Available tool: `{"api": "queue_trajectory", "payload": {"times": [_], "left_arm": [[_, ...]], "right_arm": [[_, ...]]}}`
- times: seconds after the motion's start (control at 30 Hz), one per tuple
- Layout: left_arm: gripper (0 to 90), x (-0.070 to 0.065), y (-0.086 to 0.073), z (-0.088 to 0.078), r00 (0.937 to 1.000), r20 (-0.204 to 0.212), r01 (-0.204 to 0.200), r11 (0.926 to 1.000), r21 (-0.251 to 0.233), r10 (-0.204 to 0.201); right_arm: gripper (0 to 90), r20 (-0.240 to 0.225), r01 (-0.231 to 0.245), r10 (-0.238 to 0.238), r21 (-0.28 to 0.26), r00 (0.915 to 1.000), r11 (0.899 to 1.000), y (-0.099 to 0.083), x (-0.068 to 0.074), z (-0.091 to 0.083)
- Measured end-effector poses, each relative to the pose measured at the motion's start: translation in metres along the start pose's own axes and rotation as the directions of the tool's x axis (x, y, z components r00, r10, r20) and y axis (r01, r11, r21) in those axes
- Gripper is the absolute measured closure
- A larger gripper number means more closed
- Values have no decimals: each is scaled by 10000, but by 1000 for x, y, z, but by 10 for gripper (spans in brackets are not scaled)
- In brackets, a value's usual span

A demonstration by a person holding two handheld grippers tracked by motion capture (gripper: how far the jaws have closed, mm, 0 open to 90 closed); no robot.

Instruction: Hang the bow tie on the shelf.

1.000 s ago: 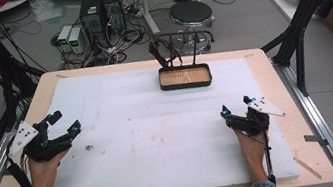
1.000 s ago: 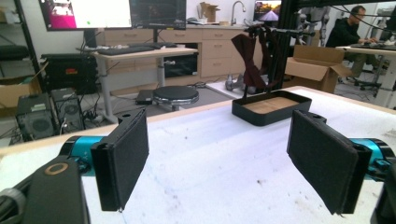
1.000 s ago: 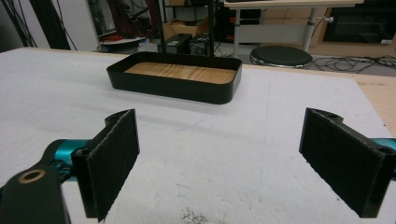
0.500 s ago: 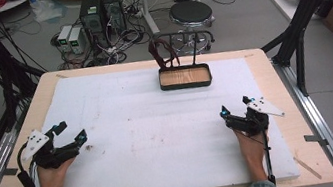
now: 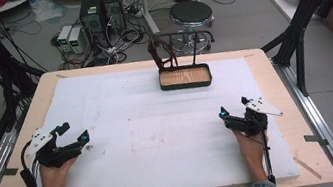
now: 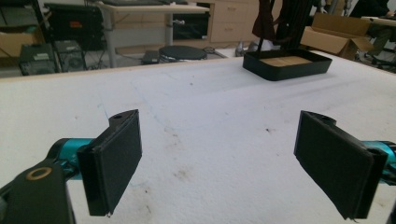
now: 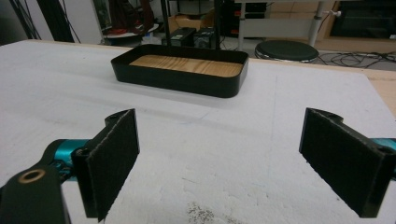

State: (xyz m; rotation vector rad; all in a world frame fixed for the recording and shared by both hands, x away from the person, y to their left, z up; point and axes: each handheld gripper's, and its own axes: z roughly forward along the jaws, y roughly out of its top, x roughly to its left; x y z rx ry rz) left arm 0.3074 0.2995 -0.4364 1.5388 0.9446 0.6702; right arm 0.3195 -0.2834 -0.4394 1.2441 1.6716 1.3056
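I hold my left gripper (image 5: 73, 133) low over the white mat (image 5: 161, 140), on the near left side, well away from the tray (image 5: 186, 77). Its jaws stand wide apart with nothing between them; in the left gripper view the two black pads (image 6: 114, 163) frame bare mat, with a few dark specks (image 6: 182, 175) on the surface ahead. My left hand (image 5: 55, 174) wraps the handle from below, and the grey plate (image 5: 38, 140) sits on top of the tool, on the side away from the tray.

My right gripper (image 5: 233, 111) is on the near right side of the mat, also well apart from the tray. Its jaws are spread wide too and grip nothing; the right gripper view looks between the pads (image 7: 112, 158) straight toward the tray (image 7: 182, 70), with a small patch of dark crumbs (image 7: 201, 214) on the mat just ahead of the jaws. My right hand (image 5: 251, 148) holds it from behind, and its cable (image 5: 267, 158) trails back toward me.

The tray is a shallow black one with a wooden floor, lying flat at the far middle of the mat, near the far edge. Right behind it stands a dark metal rack (image 5: 175, 46) with something dark red hanging on its left side; I cannot tell what that is. Beyond the table (image 5: 270, 57), past the tray, a round black stool (image 5: 191, 13) stands on the floor.
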Motion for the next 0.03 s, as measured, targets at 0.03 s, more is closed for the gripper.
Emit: {"api": "queue_trajectory", "payload": {"times": [0.03], "left_arm": [[152,0,-1,1,10000,35,64,9999,82,-65]], "right_arm": [[113,0,0,0,0,10000,10000,0,0,0]]}}
